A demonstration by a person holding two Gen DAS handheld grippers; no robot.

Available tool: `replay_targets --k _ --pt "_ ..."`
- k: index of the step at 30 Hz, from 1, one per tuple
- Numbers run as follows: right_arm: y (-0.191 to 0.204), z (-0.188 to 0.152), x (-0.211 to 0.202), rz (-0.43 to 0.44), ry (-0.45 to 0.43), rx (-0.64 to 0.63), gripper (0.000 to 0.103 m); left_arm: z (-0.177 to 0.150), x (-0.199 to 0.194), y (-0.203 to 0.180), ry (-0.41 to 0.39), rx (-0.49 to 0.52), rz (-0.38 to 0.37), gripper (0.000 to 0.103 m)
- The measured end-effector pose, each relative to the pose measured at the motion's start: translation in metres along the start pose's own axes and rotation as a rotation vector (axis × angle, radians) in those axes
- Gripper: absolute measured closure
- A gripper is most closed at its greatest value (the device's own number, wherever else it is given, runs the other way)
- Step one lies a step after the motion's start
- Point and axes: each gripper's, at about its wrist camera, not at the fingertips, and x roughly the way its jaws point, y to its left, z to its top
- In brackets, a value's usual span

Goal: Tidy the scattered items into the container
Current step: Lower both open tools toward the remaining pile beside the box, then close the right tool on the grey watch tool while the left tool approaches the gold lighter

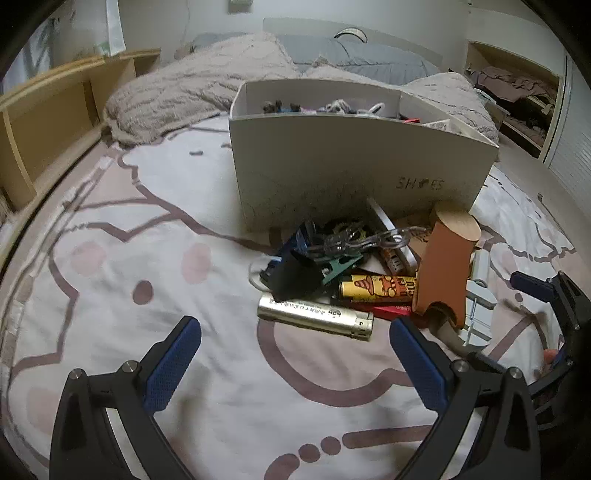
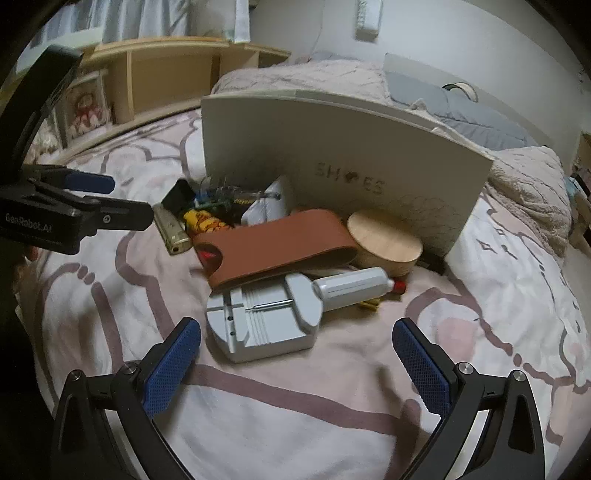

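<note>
scattered items (image 1: 354, 280) lie before both wide-open, empty tools: left tool (image 1: 295, 332), right tool (image 2: 295, 332).

Bed with pink patterned sheet (image 1: 147, 240), beige blanket (image 1: 192, 92) far, grey pillow (image 1: 369, 55), wooden shelving (image 1: 55, 110) left, pale walls (image 1: 166, 22), open closet (image 1: 517, 96) right.

Bed (image 1: 110, 295) w/ white sheet printed in pink/mauve cartoon outlines carries everything; beige fuzzy blanket (image 1: 192, 92) bunched at far end, grey pillow (image 1: 354, 55) behind it. White "SHOES" box (image 1: 351, 162) stands upright mid-bed, open top, w/ odds & ends inside. Pile just in front of box, on the sheet: silver lighter (image 1: 314, 314), yellow lighter (image 1: 376, 288), grey watch-link tool (image 2: 266, 321), brown leather strap (image 2: 280, 247) leaning on round wooden box (image 2: 388, 243), plus clips & small bits, too tangled to ID.
</note>
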Motion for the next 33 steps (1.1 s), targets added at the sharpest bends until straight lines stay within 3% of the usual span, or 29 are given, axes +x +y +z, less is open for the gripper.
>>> replay_targets --k 5,10,18,33 --pt "0.007 0.002 0.004 0.042 0.022 -0.018 0.000 -0.002 0.007 -0.001 0.019 0.010 -0.013 0.000" --pt "0.005 0.002 0.016 -0.002 0.027 0.005 0.000 -0.002 0.011 -0.006 0.029 0.060 -0.015 0.000" --pt "0.001 -0.003 0.011 0.039 -0.028 0.028 0.037 -0.004 0.023 -0.012 0.062 0.099 -0.019 0.000" --pt "-0.008 -0.009 -0.001 0.042 -0.044 0.065 0.037 -0.002 0.037 -0.019 0.085 0.150 -0.087 0.000"
